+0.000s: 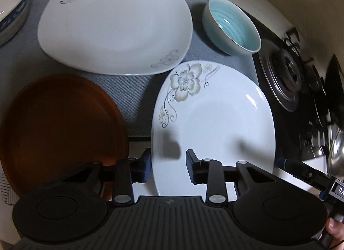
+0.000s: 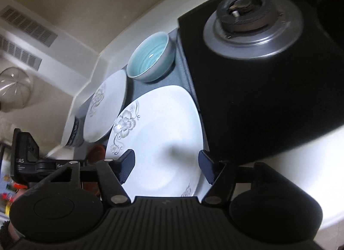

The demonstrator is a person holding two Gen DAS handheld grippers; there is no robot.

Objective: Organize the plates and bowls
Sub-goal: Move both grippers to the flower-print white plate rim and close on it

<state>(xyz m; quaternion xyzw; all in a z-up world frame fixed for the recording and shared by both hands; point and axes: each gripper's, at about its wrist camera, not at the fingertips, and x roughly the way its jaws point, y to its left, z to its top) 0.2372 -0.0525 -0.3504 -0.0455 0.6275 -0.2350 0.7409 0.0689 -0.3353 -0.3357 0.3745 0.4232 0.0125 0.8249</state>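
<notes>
A white flowered plate (image 1: 215, 125) lies near me on the grey mat (image 1: 129, 91). My left gripper (image 1: 168, 167) is open, its jaws astride the plate's near left rim. A second flowered plate (image 1: 116, 26) lies farther back. A teal bowl (image 1: 232, 25) stands at the back right, a brown plate (image 1: 60, 129) at the near left, and a blue-patterned bowl (image 1: 13, 9) at the far left. In the right wrist view my right gripper (image 2: 166, 165) is open over the near plate (image 2: 163, 134), with the far plate (image 2: 105, 108) and teal bowl (image 2: 150, 58) beyond.
A black gas hob with a burner (image 1: 286, 73) borders the mat on the right; it also shows in the right wrist view (image 2: 251, 20). A steel pot (image 1: 336, 157) stands at the right edge. The other gripper's body (image 1: 309, 177) reaches in at the lower right.
</notes>
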